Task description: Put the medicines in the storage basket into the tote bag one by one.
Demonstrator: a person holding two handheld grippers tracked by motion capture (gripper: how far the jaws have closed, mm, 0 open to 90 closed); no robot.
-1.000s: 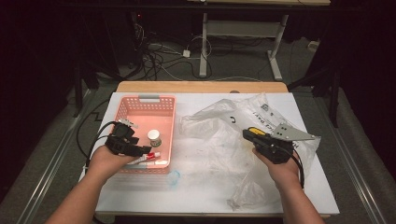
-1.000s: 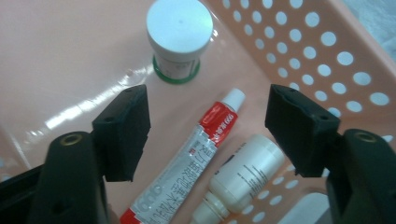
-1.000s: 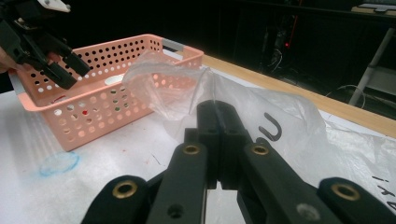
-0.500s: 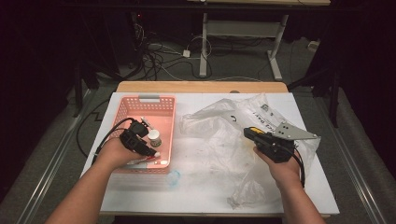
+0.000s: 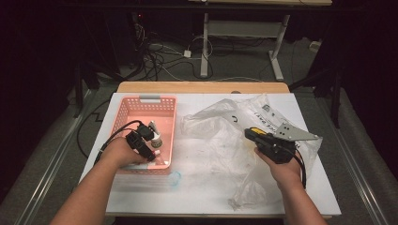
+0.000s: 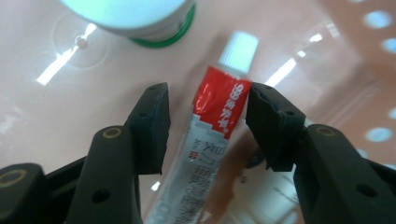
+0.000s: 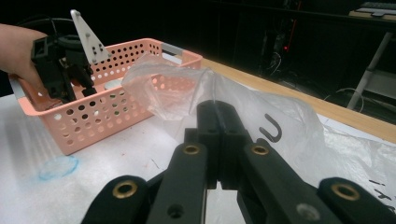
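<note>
While the white table [image 5: 141, 197] spans the lower half of the high view, a crumpled clear plastic bag [image 5: 220, 136] covers its centre and right, and a pink perforated basket [image 5: 164, 101] sits at centre left, just beside the bag's left edge. Inside the basket, toward its lower right corner in the high view, lie a round container with a white lid and green rim [image 6: 140, 18] and a glue tube [image 6: 212, 126] with a red-and-white label and a white ribbed cap. In the left gripper view the container occupies the top centre and the tube runs diagonally from lower centre to upper right, cap pointing up. The left gripper [image 5: 149, 146] reaches down into the basket; its jaws have just been closing and now stand apart on either side of the tube, the right-hand jaw at or nearly at the label's edge, the left-hand one short of it. The right gripper [image 5: 248, 133], at centre right of the high view, is clamped on a fold of the plastic bag, its jaws pressed together.
</note>
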